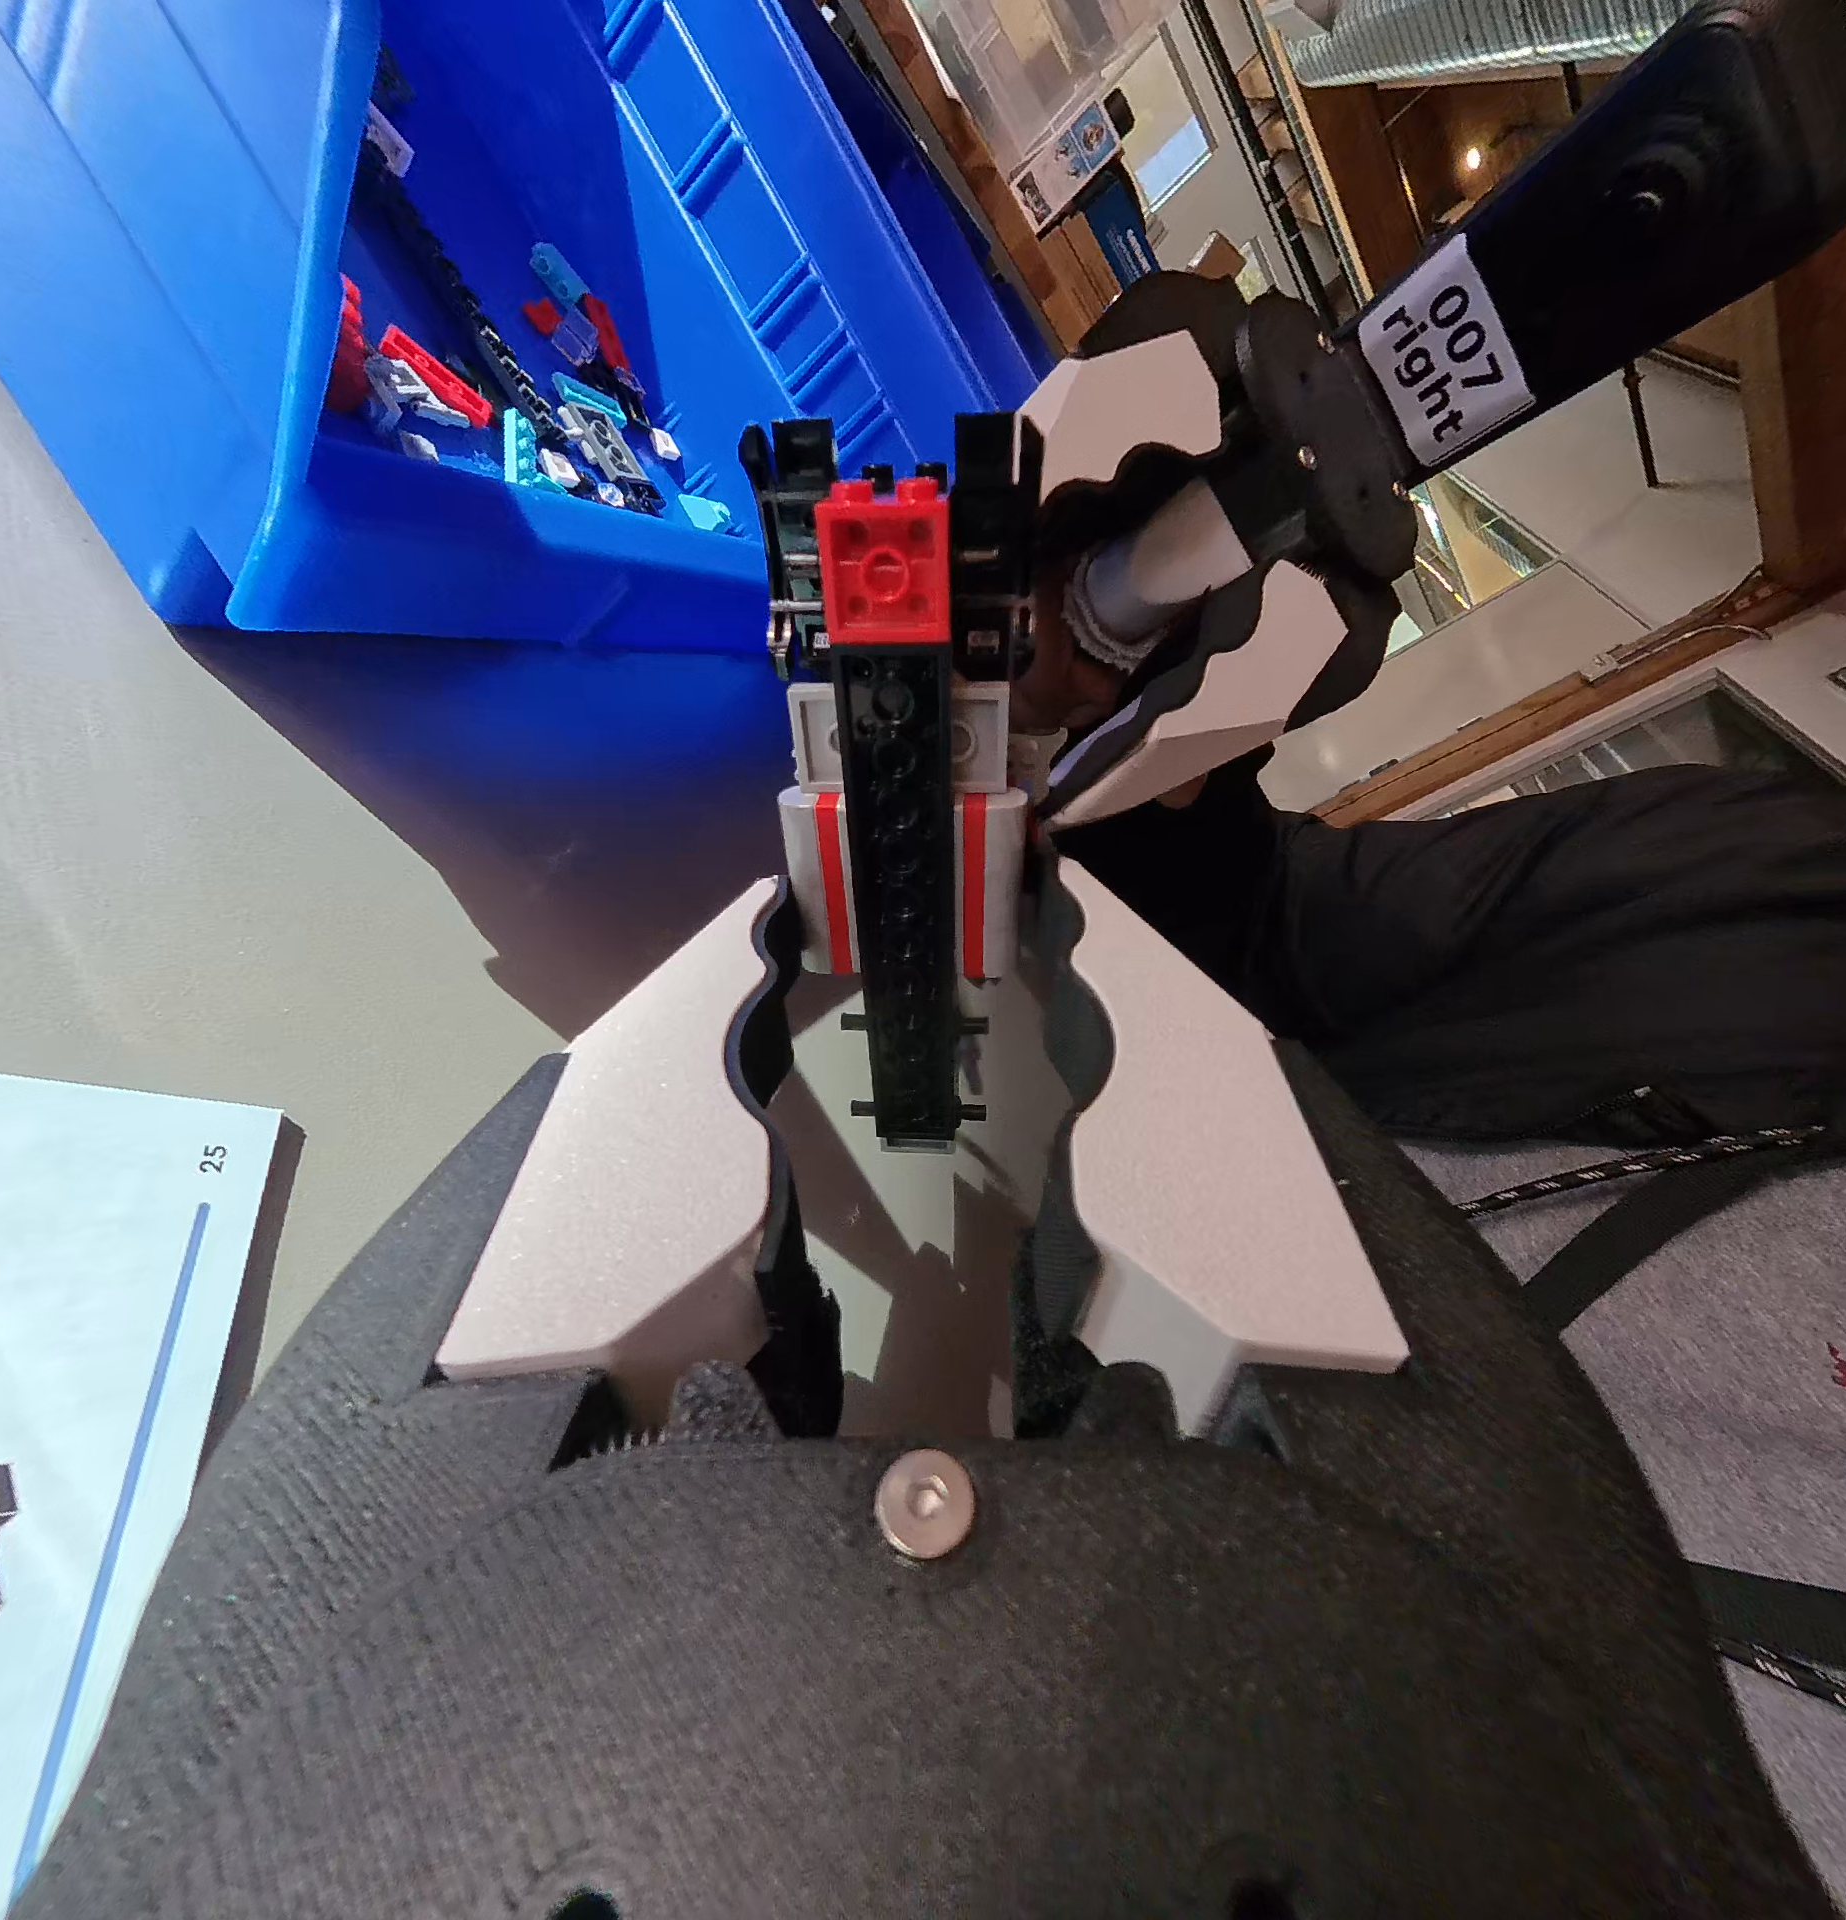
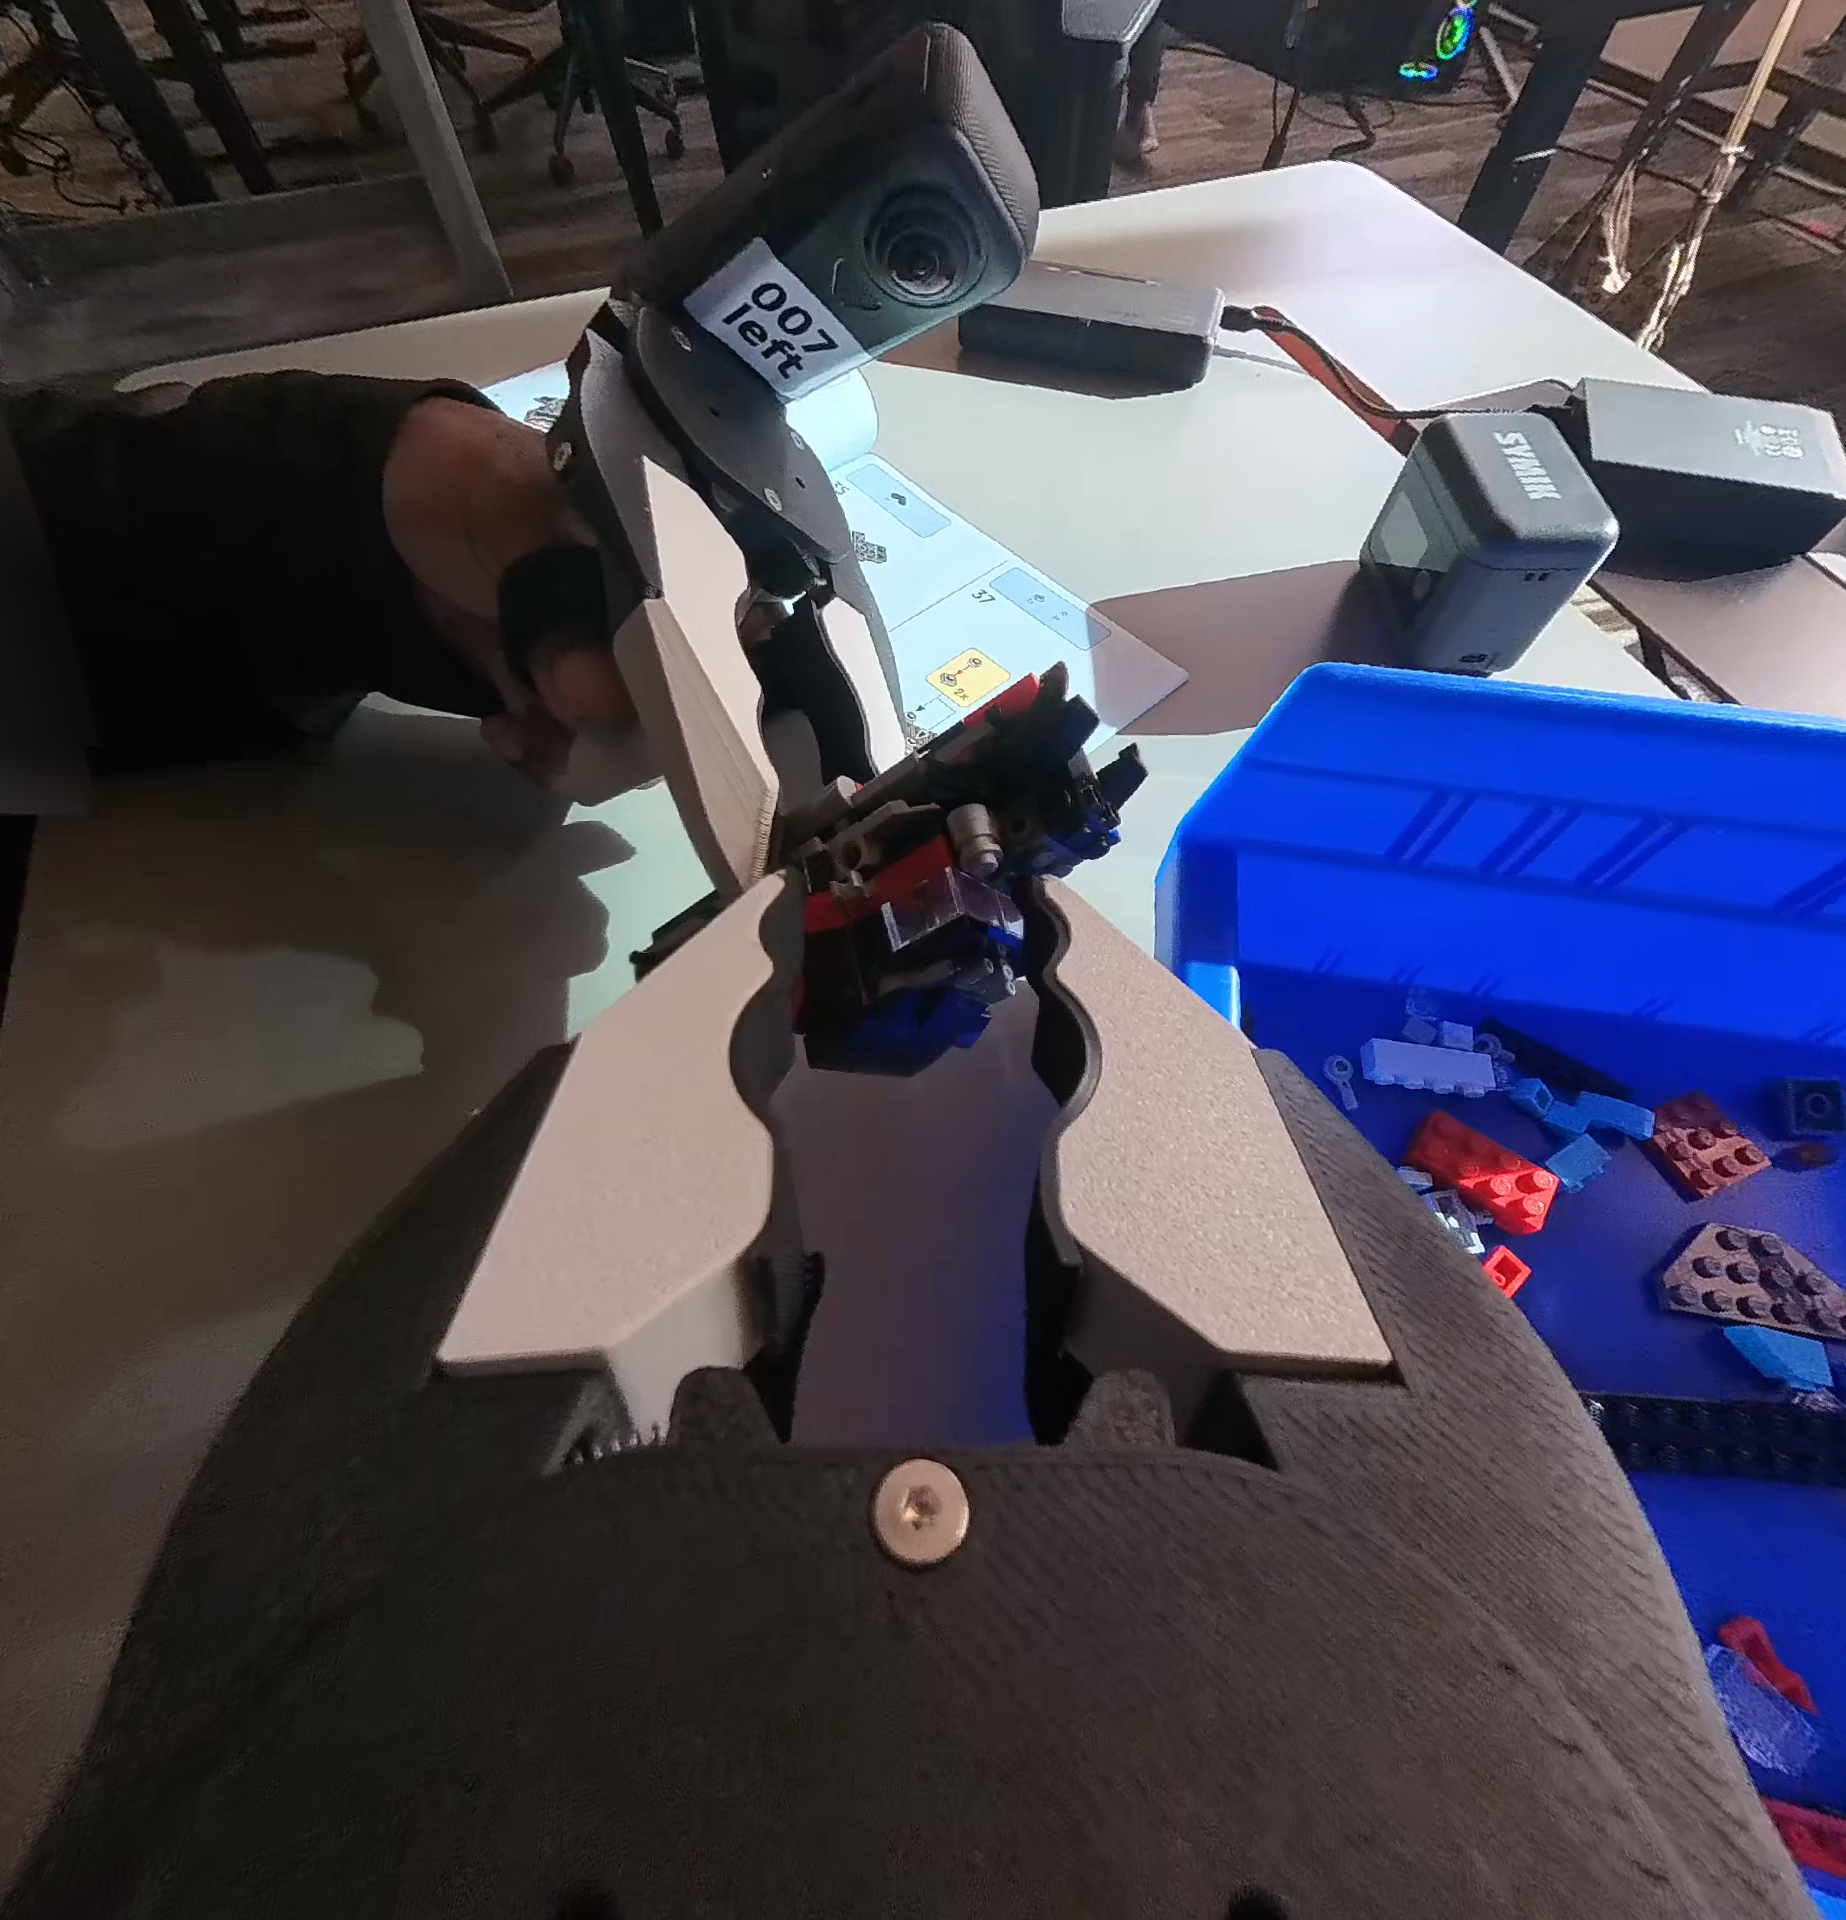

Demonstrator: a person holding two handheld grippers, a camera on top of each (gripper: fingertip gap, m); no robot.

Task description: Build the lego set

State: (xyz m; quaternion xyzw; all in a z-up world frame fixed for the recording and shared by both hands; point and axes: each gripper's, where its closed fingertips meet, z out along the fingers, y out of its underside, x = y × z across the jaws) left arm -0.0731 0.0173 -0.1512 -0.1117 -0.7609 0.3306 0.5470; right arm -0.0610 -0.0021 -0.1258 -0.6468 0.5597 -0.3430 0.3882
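Blue bin [image 2: 1521, 790] beside model [image 2: 929, 914], booklet [image 2: 1002, 623] behind.

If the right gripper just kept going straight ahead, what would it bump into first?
The lego model already between its fingertips; the right gripper seems to grip it. Just beyond is the left gripper, though depth is hard to judge.

White label [image 1: 1444, 348] per camera; numbered booklet [image 1: 98, 1299]; branded grey box [image 2: 1485, 540]

Instruction booklet [image 1: 88, 1382] cut off by left edge. Blue bin [image 2: 1521, 831] runs off right edge. Lego model [image 2: 929, 914] partly hidden between tool tips.
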